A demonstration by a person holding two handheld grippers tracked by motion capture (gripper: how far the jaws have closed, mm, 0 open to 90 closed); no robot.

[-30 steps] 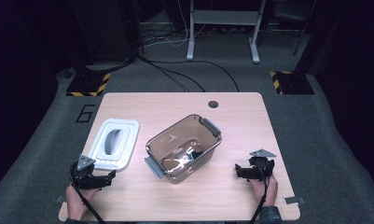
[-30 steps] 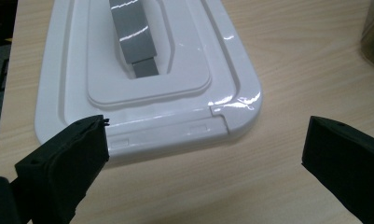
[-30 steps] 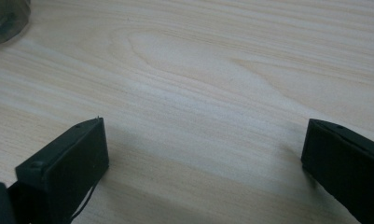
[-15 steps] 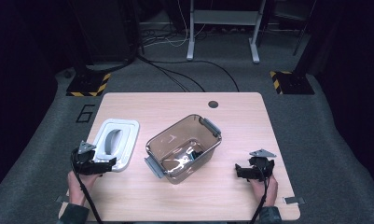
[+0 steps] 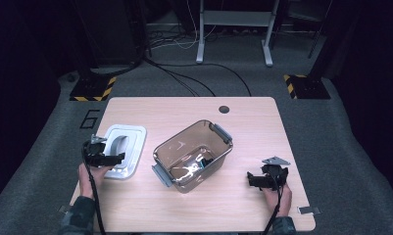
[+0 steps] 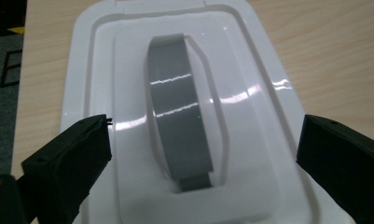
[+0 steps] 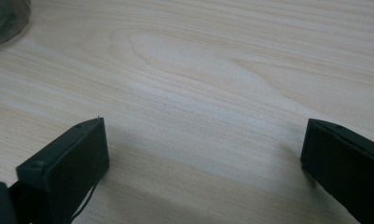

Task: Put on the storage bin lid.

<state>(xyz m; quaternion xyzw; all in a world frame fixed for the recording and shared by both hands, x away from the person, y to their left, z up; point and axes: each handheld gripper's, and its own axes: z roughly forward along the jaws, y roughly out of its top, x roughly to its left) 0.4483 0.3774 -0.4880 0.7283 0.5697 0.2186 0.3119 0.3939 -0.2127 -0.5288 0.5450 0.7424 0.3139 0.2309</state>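
A white rectangular plastic lid with a grey strap handle lies flat near the left edge of a light wooden table. Its long axis runs from the person's side toward the far side, leaning slightly to the right, and the handle runs along that same line. The left gripper hovers over the lid's near end with its jaws spread wide — in the left gripper view they stand either side of the handle, holding nothing. Just to the right of the lid, apart from it, sits a clear smoky plastic tub with grey end latches, set diagonally with dark items inside. The right gripper rests low over bare wood near the right front corner — jaws released, well clear of the tub.
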